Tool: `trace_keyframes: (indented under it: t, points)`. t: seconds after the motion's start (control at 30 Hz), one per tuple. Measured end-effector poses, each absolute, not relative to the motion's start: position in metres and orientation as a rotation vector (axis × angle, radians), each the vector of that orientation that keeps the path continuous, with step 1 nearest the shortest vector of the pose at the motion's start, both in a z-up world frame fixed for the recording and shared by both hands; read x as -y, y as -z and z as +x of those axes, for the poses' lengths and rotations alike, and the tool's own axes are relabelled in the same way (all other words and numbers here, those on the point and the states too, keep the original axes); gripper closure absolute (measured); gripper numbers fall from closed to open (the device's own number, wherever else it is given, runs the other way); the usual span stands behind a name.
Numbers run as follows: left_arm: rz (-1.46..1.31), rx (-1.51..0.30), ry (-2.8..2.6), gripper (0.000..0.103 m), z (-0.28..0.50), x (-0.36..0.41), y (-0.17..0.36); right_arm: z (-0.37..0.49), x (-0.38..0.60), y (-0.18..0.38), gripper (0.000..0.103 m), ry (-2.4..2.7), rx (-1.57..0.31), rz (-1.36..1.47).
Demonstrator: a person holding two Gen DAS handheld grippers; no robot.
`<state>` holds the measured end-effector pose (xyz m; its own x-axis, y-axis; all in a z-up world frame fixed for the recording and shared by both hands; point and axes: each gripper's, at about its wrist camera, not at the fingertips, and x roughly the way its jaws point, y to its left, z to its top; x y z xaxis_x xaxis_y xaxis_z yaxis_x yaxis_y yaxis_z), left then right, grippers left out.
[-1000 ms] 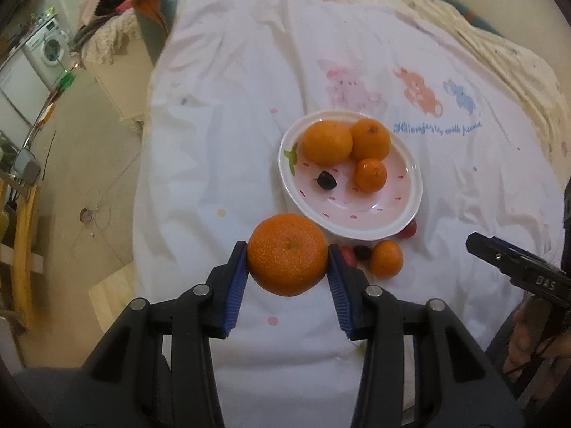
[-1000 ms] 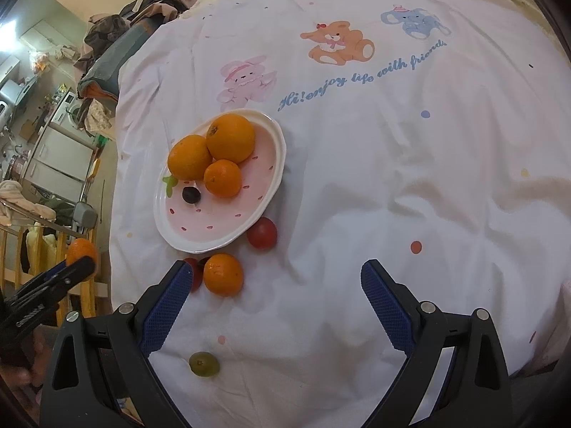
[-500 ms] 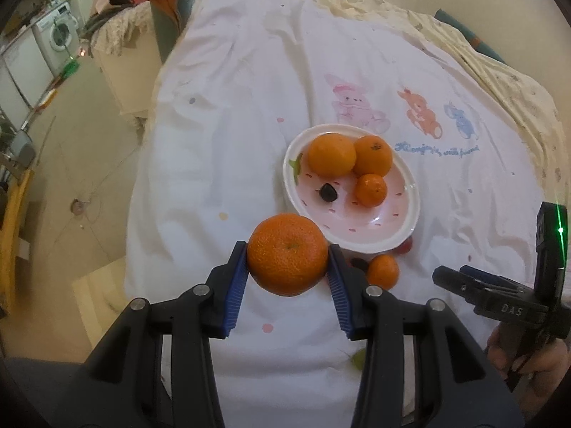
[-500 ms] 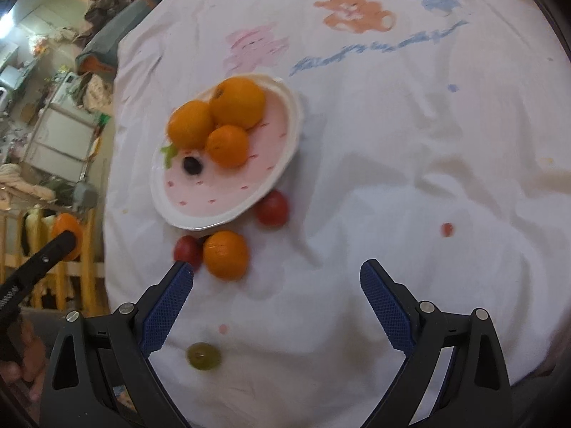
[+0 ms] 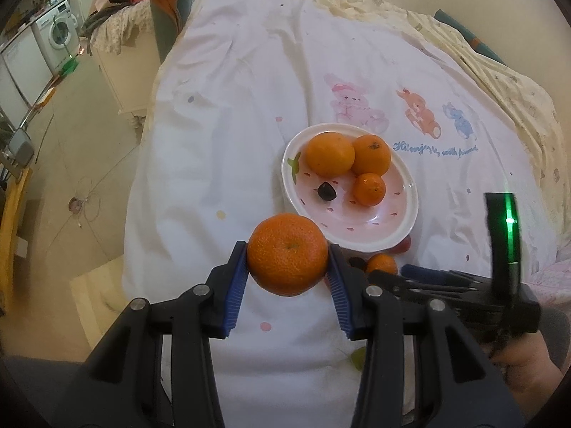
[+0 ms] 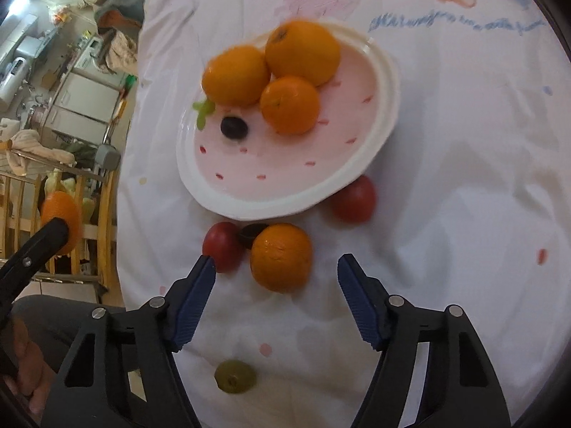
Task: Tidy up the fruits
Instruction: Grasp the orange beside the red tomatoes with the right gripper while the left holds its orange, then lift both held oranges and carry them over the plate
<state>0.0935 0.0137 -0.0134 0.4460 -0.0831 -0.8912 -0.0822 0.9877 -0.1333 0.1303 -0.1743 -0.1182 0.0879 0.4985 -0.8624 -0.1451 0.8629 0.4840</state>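
Observation:
My left gripper [image 5: 287,267] is shut on a large orange [image 5: 287,254], held above the cloth just short of the pink plate [image 5: 374,239]. The plate [image 6: 285,203] holds three oranges [image 6: 289,104] and a dark grape [image 6: 233,127]. My right gripper [image 6: 276,267] is open, its jaws on either side of a loose orange [image 6: 280,256] on the cloth in front of the plate. Two red fruits [image 6: 223,246] [image 6: 353,198], a dark grape [image 6: 251,233] and a green grape [image 6: 233,376] lie loose nearby. The right gripper also shows in the left wrist view [image 5: 421,271].
The white printed cloth [image 5: 249,107] covers a table whose left edge drops to the floor [image 5: 71,178]. A washing machine [image 5: 57,32] and piled clothes stand at the far left. Wooden rails [image 6: 21,192] stand left of the table.
My right gripper has moved forward and down towards the loose orange, so the plate and fruit look larger. My left gripper still holds the large orange and has pulled back a little.

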Motion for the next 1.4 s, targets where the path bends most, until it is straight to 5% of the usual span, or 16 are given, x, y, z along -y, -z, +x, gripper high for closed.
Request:
trace_keyframes:
  t: [0.07, 0.17, 0.8, 1.4]
  points:
    - [-0.162, -1.112, -0.005, 0.064, 0.094, -0.013, 0.015, 0.132, 0.169, 0.126, 0.041, -0.490, -1.421, 0.292]
    - [-0.160, -1.113, -0.011, 0.064, 0.095, -0.014, 0.017, 0.132, 0.167, 0.129, 0.064, -0.471, -1.421, 0.259]
    - [-0.137, -1.102, -0.050, 0.064, 0.098, -0.016, 0.021, 0.116, 0.202, 0.091, 0.064, -0.460, -1.345, 0.350]
    - [-0.218, -1.101, 0.016, 0.064, 0.127, -0.014, 0.018, 0.163, 0.255, 0.020, 0.064, -0.479, -1.080, 0.505]
